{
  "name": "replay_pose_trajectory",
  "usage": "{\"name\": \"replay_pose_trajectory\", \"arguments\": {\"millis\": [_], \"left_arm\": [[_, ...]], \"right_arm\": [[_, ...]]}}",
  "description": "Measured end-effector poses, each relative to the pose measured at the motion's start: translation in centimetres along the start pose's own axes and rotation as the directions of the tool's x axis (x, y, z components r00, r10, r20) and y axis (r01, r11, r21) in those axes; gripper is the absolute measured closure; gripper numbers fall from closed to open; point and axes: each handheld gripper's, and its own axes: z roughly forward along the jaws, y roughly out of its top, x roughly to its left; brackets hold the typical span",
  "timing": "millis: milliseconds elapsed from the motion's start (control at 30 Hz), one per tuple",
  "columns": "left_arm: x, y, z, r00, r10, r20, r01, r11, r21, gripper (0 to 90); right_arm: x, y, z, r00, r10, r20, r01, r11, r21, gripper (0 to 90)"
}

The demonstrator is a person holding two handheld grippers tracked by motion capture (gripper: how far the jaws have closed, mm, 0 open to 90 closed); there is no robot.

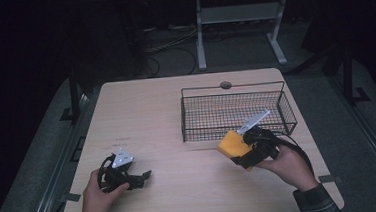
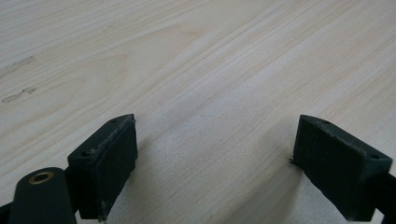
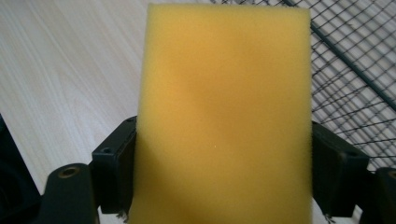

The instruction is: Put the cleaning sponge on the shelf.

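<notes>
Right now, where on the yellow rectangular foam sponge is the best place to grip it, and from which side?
Across its two long side faces near one short end, as the right gripper does: in the right gripper view its pads press the yellow rectangular foam sponge from left and right. The faces are flat and parallel, and the free end points toward the black wire basket, probably easing placement.
</notes>
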Motion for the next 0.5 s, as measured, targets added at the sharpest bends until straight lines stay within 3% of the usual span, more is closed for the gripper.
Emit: {"name": "replay_pose_trajectory", "arguments": {"millis": [500], "left_arm": [[0.0, 0.0, 0.0, 1.0, 0.004, -0.001, -0.004, 1.0, 0.0, 12.9]], "right_arm": [[-2.8, 0.7, -1.3, 0.9993, 0.028, 0.025, -0.028, 1.0, 0.01, 22.4]]}}
